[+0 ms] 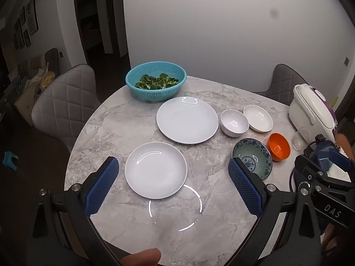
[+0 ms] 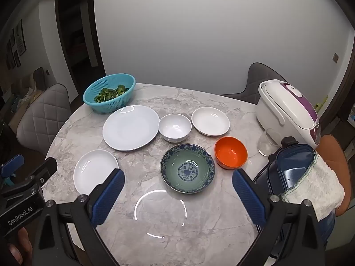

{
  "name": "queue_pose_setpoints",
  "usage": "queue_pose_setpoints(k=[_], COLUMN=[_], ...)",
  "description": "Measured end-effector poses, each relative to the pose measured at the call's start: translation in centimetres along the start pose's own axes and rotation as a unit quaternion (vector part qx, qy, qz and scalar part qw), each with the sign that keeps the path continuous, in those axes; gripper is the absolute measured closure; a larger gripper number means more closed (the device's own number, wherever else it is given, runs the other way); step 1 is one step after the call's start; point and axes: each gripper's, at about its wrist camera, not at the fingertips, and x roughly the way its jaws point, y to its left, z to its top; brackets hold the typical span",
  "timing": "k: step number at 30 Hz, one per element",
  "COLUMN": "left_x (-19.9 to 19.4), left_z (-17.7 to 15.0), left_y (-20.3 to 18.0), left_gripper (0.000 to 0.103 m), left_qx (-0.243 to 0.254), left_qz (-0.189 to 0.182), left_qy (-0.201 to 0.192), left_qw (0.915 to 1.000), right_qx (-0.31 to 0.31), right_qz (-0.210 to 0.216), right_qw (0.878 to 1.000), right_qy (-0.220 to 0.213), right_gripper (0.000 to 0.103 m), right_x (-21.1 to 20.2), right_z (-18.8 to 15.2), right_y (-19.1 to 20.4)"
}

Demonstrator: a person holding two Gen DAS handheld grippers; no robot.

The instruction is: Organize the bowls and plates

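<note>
On the round marble table (image 1: 115,130) lie a large white plate (image 1: 187,120) (image 2: 131,127), a smaller white plate (image 1: 156,169) (image 2: 95,171), a white bowl (image 1: 234,122) (image 2: 174,127), a shallow white dish (image 1: 258,118) (image 2: 210,121), a blue patterned bowl (image 1: 253,158) (image 2: 187,168) and an orange bowl (image 1: 279,146) (image 2: 230,152). My left gripper (image 1: 174,176) hovers open just above the smaller white plate. Over the near edge of the blue patterned bowl my right gripper (image 2: 178,187) hangs open. Neither holds anything.
A teal colander (image 1: 156,80) (image 2: 109,92) of greens stands at the far left. A white and purple rice cooker (image 2: 288,110), a glass (image 2: 267,143) and a dark blue container with a cloth (image 2: 297,168) crowd the right edge. Padded chairs (image 1: 64,102) ring the table.
</note>
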Motion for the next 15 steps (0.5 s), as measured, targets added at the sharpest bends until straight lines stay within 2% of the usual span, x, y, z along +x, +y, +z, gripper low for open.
queue_pose_setpoints(k=[15], left_x=[0.05], left_z=[-0.14], left_y=[0.06], left_gripper=[0.003], left_qx=[0.009], left_qz=[0.008], left_qy=[0.008], left_qw=[0.9999], right_qx=[0.0], right_qz=[0.001], right_qw=[1.0], right_qy=[0.002], right_gripper=[0.003], right_x=[0.09], right_z=[-0.13], right_y=[-0.07])
